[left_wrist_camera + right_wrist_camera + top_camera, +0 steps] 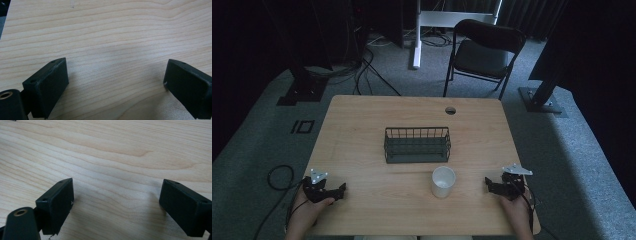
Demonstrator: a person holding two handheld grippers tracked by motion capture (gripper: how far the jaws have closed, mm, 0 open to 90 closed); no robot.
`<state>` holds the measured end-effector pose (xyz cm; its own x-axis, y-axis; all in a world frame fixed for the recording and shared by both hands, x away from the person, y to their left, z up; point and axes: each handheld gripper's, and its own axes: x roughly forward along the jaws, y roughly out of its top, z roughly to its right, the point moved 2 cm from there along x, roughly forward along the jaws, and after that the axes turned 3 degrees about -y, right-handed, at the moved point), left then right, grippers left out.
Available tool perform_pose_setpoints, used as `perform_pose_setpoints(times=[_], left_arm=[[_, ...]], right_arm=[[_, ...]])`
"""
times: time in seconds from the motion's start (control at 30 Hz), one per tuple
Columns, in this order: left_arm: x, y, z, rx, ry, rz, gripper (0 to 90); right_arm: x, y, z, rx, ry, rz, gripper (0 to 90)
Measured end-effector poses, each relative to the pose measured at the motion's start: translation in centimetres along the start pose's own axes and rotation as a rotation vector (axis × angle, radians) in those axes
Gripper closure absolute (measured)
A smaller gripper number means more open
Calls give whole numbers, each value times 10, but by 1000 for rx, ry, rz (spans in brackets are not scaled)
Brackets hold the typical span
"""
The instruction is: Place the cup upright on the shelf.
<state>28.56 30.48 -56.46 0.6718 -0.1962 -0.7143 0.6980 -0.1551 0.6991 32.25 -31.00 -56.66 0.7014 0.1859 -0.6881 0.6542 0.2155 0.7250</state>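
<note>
I've got both grippers low at the near edge of the table [362,120], one per corner. Left gripper [337,192] sits near-left w/ its jaws spread wide; in the left gripper view [116,75] there's just bare wood grain between the two black pads, nothing pinched. Right gripper [492,186] sits near-right, jaws also spread wide; right gripper view [116,192] gives the same: wood between the pads, nothing held. Between the two, slightly right of centre, stands a white cup [443,181], upright, open top, apart from both grippers and closer to my right one. Just beyond the cup, mid-table, is a dark wire basket [417,145], long side toward me; looks empty from the high view, though the interior is dim. Cup and basket are near each other but not touching. Far edge of the table has a small round hole [450,110]. Behind the table: a black folding chair [484,52] on grey carpet, a white stand leg [416,47] left of it, cables [362,70] trailing on the floor at far left, dark curtains round the back. Nothing lies between either gripper and the cup.
</note>
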Motion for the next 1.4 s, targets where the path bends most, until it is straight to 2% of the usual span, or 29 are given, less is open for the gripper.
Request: perform_pose_setpoints(times=[0.47, 0.53, 0.83, 1.0, 1.13, 1.4], left_arm=[[0, 0, 0, 2, -19, -4, 36], [0, 0, 0, 21, -16, -10, 35], [-1, -1, 2, 33, -26, -13, 29], [-2, -2, 5, 68, 1, 2, 29], [-1, -1, 8, 80, -3, 6, 32], [-1, 9, 20, 79, -60, 35, 38]], right_arm=[[0, 0, 0, 4, 1, -1, 121], [0, 0, 0, 4, 1, -1, 121], [0, 0, 0, 4, 0, -1, 121], [0, 0, 0, 4, 0, -1, 121], [0, 0, 0, 4, 0, -1, 121], [0, 0, 0, 4, 0, -1, 121]])
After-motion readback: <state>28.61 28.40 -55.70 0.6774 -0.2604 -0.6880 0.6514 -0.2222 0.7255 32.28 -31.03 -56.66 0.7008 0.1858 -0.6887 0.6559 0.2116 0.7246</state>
